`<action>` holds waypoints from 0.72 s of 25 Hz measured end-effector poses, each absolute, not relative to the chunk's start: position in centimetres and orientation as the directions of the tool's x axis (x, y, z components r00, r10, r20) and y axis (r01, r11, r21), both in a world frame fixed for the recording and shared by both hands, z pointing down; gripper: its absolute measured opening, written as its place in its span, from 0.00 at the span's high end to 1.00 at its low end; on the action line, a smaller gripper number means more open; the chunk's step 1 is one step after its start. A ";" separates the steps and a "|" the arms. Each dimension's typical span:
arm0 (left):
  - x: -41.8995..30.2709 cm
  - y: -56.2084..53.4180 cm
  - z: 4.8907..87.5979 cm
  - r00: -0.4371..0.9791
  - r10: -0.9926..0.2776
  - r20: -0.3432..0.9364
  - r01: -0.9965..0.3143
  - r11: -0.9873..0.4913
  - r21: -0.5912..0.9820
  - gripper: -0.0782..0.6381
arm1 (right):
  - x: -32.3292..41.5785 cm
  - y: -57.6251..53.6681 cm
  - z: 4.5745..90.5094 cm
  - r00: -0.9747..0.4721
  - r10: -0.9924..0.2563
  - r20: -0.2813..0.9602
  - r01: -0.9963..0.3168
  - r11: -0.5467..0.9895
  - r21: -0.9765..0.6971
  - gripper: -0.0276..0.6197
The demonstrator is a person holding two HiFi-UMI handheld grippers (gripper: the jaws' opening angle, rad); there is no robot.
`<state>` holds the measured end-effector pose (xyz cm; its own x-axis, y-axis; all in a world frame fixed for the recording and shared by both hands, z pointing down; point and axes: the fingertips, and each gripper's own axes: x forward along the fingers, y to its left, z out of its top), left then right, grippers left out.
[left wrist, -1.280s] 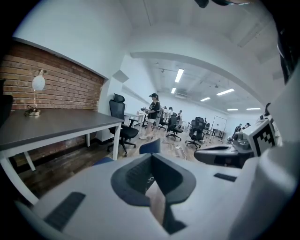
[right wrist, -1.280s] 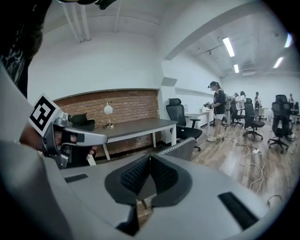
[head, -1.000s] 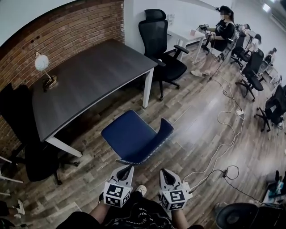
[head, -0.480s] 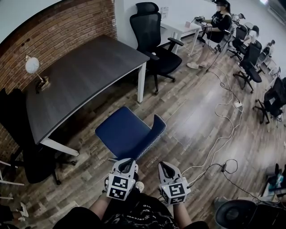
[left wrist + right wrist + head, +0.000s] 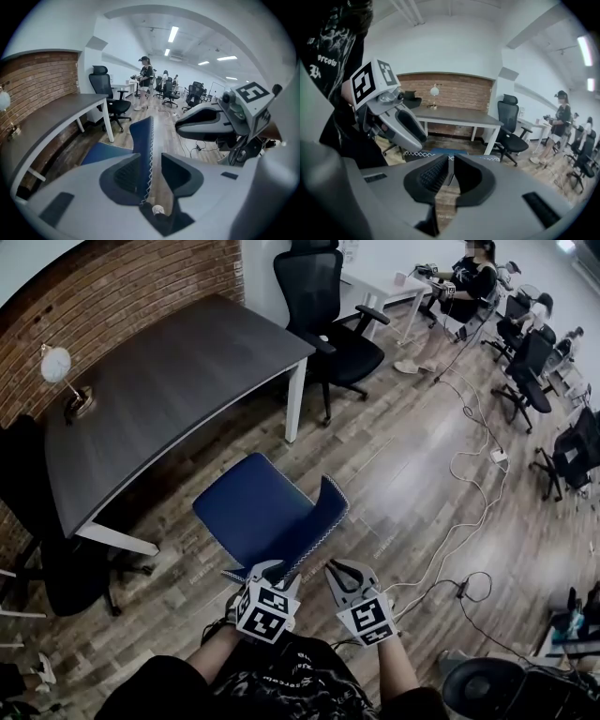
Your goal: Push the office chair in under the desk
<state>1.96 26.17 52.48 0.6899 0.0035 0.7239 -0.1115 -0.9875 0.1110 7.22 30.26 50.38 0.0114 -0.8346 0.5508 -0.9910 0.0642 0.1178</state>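
I held both grippers low before me, side by side, pointing forward and down. My left gripper had just been opening its jaws, with the chair back edge-on in the gap. My right gripper had its jaws together and empty.

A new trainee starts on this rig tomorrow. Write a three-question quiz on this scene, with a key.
1. True or false: the blue office chair is already tucked under the dark desk.
2. What stands on the desk? A) a white globe on a stand B) a laptop C) a mug
3. Fill in: the right gripper's jaws are ____, with nothing between them.
Key: 1 false, it stands out from the desk; 2 A; 3 shut.
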 end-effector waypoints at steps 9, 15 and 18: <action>4.0 25.8 54.9 0.591 0.068 0.804 -0.014 -0.995 0.095 0.69 | 8.0 26.6 53.4 -0.148 -0.650 0.745 -0.858 0.460 0.231 0.71; 5.6 26.3 55.7 0.535 0.136 0.834 0.071 -0.991 0.116 0.69 | 8.7 25.9 55.7 -0.186 -0.435 0.881 -0.634 0.738 0.231 0.66; 5.8 25.7 56.2 0.516 0.127 0.847 0.068 -0.992 0.107 0.69 | 9.1 25.5 56.4 -0.178 -0.357 0.917 -0.505 0.833 0.226 0.66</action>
<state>5.82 25.70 56.16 0.5157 0.1267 0.8473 0.0680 -0.9919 0.1069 9.14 25.54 56.44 -0.1782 -0.3570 0.9170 -0.5054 0.8328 0.2260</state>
